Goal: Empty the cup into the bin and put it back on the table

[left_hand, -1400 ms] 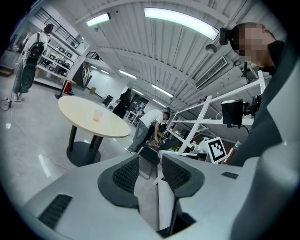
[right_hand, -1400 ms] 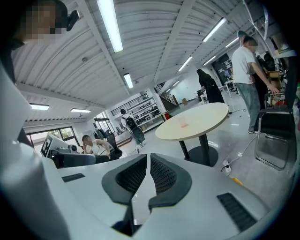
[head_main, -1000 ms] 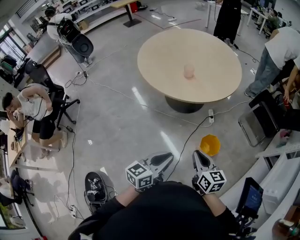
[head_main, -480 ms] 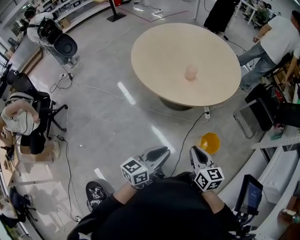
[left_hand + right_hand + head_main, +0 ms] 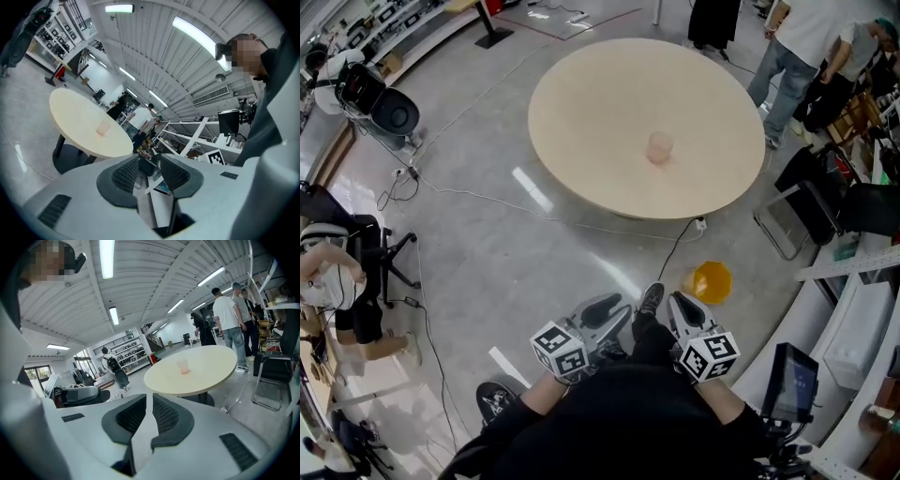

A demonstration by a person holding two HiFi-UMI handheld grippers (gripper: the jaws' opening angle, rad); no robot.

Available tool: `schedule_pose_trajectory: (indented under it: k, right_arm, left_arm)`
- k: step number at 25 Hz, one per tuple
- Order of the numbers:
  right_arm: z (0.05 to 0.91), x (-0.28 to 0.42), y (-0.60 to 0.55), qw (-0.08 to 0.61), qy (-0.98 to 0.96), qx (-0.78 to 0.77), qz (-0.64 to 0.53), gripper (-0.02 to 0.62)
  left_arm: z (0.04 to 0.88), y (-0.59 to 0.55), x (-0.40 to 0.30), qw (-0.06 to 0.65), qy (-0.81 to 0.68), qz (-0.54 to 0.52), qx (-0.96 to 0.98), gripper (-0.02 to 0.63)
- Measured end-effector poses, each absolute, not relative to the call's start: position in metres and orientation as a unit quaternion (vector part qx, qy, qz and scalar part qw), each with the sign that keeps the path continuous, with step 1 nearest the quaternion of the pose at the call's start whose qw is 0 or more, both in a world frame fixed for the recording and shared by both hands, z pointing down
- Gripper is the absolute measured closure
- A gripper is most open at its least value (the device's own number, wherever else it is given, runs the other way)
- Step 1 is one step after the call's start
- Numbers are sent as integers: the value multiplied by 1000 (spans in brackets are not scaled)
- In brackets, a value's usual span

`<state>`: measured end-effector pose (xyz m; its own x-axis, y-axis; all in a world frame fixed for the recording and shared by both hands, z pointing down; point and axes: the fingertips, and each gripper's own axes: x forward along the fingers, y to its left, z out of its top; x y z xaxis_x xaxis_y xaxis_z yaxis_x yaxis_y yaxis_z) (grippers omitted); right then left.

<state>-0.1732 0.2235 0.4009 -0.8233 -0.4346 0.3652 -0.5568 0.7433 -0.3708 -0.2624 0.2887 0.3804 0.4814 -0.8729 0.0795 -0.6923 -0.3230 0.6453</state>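
The round tabletop [image 5: 581, 112] stands well ahead of both tools. The yellow bin [image 5: 712, 281] sits just beyond the right tool [image 5: 680, 306], whose jaws are together and empty. The left tool [image 5: 605, 314] has just been opening its jaws, with nothing between them. The cup [image 5: 660, 147], far ahead mid-tabletop, looks light and crushable, so grip its wall gently.

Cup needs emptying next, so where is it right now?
In the head view the cup stands alone on the round table, slightly right of its centre. The yellow bin sits on the floor below it in the picture, to the right.
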Motion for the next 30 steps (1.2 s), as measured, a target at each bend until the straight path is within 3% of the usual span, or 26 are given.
schedule_pose_trajectory:
  k: [10, 30]
  right_arm:
    - [399, -215, 99, 96, -939, 219, 247, 560]
    - [397, -183, -85, 90, -935, 240, 244, 560]
  left_arm:
    - [379, 174, -295, 309, -542, -117, 773, 456]
    - [372, -14, -285, 284, -547, -96, 782, 456]
